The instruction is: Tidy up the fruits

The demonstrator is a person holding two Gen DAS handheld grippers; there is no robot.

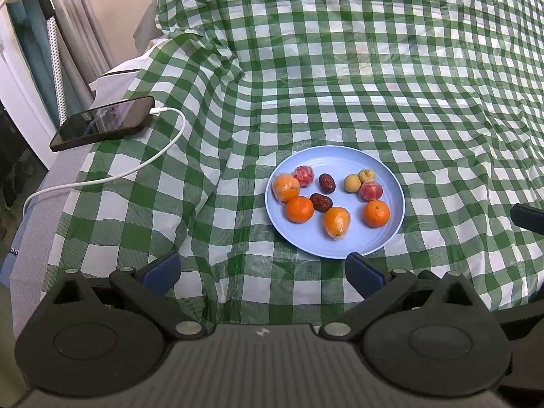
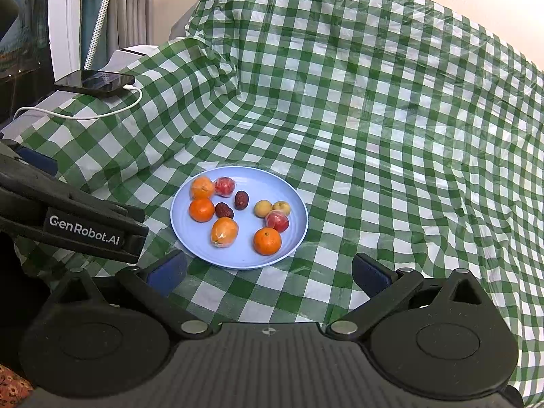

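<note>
Pale blue round plastic plate (image 1: 391, 238) of small fruits sits mid-surface on the green-checked cloth (image 2: 374, 119), straight ahead of both grippers. Left gripper (image 1: 263, 272) and right gripper (image 2: 268, 268), fingers spread and empty, look about equally near.

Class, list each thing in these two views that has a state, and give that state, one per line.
left gripper: open, empty
right gripper: open, empty
blue plate: holding all the fruit
wrapped oranges: in clear film
bare oranges: unwrapped
phone: cable plugged in, screen dark
tablecloth: wrinkled
</note>
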